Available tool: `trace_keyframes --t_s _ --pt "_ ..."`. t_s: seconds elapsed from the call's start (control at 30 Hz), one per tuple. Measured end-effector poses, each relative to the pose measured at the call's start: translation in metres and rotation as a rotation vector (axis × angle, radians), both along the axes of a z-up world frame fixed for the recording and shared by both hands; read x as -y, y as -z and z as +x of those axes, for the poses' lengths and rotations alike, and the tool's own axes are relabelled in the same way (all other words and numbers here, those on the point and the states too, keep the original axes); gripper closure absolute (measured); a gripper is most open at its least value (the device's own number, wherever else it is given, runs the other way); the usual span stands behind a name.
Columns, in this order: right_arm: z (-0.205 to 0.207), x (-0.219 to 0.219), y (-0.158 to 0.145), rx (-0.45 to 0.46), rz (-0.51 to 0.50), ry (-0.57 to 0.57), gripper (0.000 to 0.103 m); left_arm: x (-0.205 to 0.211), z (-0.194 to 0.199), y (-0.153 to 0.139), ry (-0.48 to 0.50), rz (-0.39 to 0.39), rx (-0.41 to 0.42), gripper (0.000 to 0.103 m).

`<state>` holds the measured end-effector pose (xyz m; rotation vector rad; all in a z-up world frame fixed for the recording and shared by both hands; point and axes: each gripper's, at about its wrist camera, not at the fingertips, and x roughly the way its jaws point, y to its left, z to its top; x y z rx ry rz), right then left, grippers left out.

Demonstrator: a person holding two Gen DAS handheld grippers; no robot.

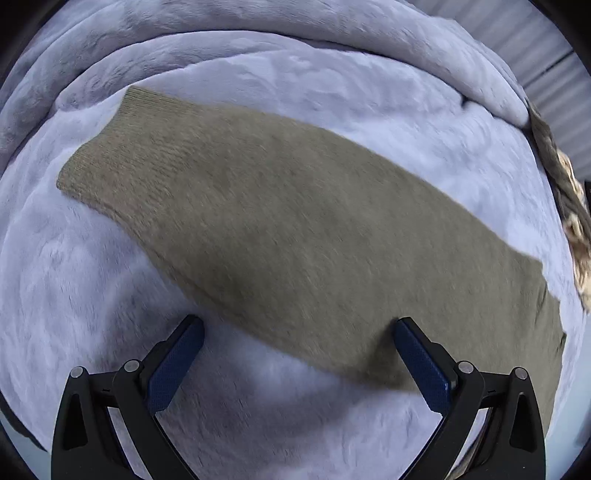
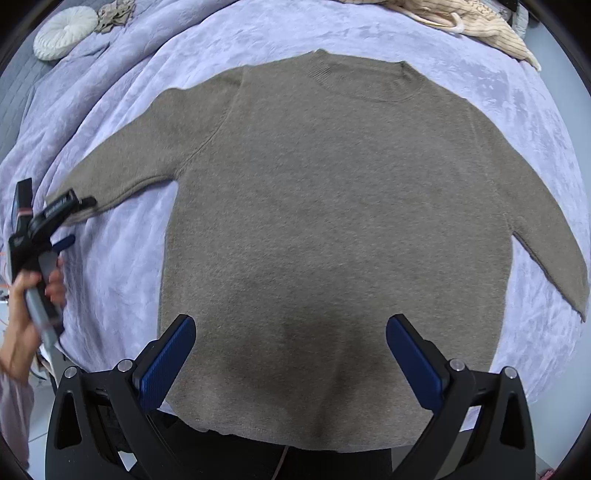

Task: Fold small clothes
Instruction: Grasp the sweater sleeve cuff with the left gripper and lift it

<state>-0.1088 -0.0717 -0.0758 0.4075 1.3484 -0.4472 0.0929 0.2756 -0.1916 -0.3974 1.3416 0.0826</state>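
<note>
A taupe knit sweater (image 2: 332, 206) lies flat, front up, on a lilac plush blanket (image 2: 122, 266), collar at the far side and both sleeves spread outward. The right gripper (image 2: 291, 328) hovers open over the lower body of the sweater, just above its hem. In the left wrist view, the sweater's left sleeve (image 1: 280, 221) runs diagonally, its ribbed cuff at the upper left. The left gripper (image 1: 297, 328) is open above the sleeve's near edge, its right finger over the knit and its left finger over blanket. From the right wrist view, the left gripper (image 2: 72, 218) sits by the cuff, held by a hand (image 2: 22, 317).
A cream ribbed garment (image 2: 476, 22) lies at the far right edge of the bed. A round white cushion (image 2: 64, 31) and a small beige crumpled cloth (image 2: 114, 14) sit at the far left. The blanket (image 1: 258, 48) bunches into thick folds beyond the sleeve.
</note>
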Motion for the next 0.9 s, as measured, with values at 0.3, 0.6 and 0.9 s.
trace_keyframes --t_s 0.3,0.6,0.9 --pt "-0.003 -0.001 0.015 -0.001 0.031 -0.021 0.0 -0.016 0.025 -0.02 -0.103 -0.022 0.16 0.093" --pt "-0.035 0.034 0.008 0.071 0.048 0.048 0.0 0.108 0.011 -0.134 0.258 -0.011 0.455 0.093" --pt "-0.107 0.108 0.007 0.119 0.063 0.231 0.0 0.347 -0.037 -0.15 0.699 -0.124 0.449 0.093"
